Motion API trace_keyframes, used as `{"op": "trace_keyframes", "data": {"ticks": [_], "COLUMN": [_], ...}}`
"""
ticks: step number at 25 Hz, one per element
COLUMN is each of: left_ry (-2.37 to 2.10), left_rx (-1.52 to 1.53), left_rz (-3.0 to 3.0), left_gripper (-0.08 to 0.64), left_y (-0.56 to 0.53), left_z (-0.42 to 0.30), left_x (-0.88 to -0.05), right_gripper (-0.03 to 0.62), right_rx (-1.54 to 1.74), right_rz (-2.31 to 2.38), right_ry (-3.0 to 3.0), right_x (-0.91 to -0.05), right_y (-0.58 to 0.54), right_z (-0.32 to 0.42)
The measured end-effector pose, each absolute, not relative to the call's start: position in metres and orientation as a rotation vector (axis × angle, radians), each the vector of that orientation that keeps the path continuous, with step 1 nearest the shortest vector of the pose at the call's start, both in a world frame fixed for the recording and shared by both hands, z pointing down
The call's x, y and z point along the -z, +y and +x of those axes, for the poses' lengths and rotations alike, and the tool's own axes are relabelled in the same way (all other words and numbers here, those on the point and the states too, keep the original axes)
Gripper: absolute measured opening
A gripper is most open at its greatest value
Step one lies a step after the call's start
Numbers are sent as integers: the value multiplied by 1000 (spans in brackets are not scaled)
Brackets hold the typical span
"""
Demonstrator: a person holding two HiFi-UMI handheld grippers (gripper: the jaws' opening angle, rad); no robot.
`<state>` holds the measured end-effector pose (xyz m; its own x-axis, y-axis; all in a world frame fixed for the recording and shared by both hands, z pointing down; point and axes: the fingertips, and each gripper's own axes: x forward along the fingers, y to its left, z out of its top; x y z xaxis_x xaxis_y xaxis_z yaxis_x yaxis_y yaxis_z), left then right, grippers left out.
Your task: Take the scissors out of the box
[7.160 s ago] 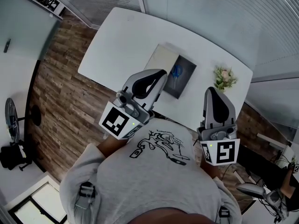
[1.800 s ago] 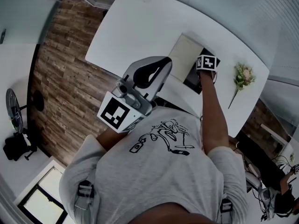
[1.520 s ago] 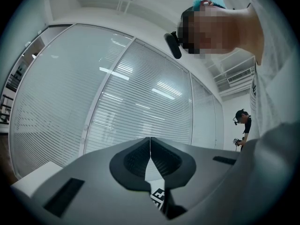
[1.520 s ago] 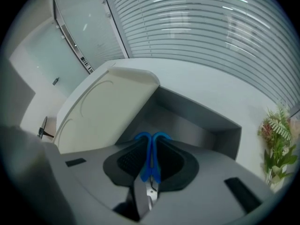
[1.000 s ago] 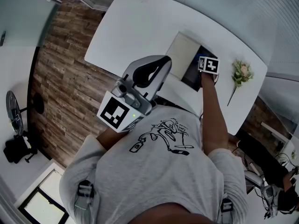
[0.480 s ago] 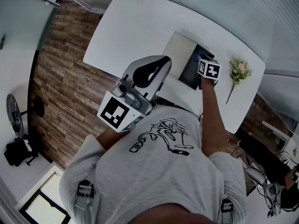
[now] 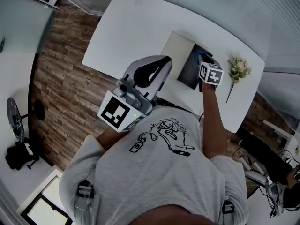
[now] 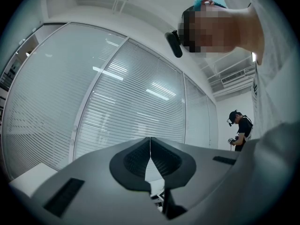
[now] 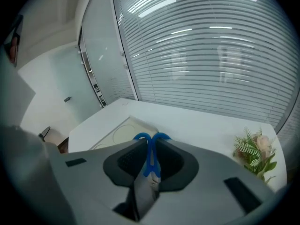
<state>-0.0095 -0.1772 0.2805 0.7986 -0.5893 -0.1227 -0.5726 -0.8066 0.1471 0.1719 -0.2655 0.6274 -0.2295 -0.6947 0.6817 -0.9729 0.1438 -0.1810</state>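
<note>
Left gripper [image 7: 158, 69], nearest the torso: jaws pressed together on nothing; kept well apart from the box. Right gripper [image 7: 202, 59], farther off and to the right: jaws clamped on the scissors [image 9: 149, 159]; long axis laid along the jaws, blue handle loops projecting past the tips to the far side, blades pointed back at the gripper body. Box [image 7: 187, 74], open, pale lid [image 7: 177, 48] at its left, lying below and just left of the scissors; these are judged lifted clear, so only setting down on bare table [image 7: 126, 32] is wanted. Flower sprig [image 7: 236, 68] noted at far right.
</note>
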Motion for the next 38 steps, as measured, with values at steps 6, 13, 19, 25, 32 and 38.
{"op": "trace_keyframes", "data": {"ticks": [6, 13, 19, 25, 32, 38], "left_ry": [-922, -912, -904, -900, -894, -882], "left_rx": [249, 249, 249, 253, 263, 261], "left_rz": [2889, 2900, 2904, 2910, 2913, 2919], "left_gripper": [21, 21, 21, 21, 21, 21], "left_y": [-176, -174, -174, -175, -175, -175], "left_z": [-5, 6, 7, 8, 8, 9], "left_x": [-280, -274, -272, -270, -267, -265], "right_gripper": [72, 72, 72, 72, 72, 72], "right_rx": [-790, -702, -623, -535, -439, -335], "right_rz": [1621, 1656, 1687, 1709, 1731, 1744], "right_ry": [-2049, -2124, -2185, -2246, -2303, -2351], "right_x": [-599, -553, -516, -477, -436, -397], "right_y": [-260, -252, -246, -238, -226, -215], "right_z": [173, 177, 173, 170, 170, 163]}}
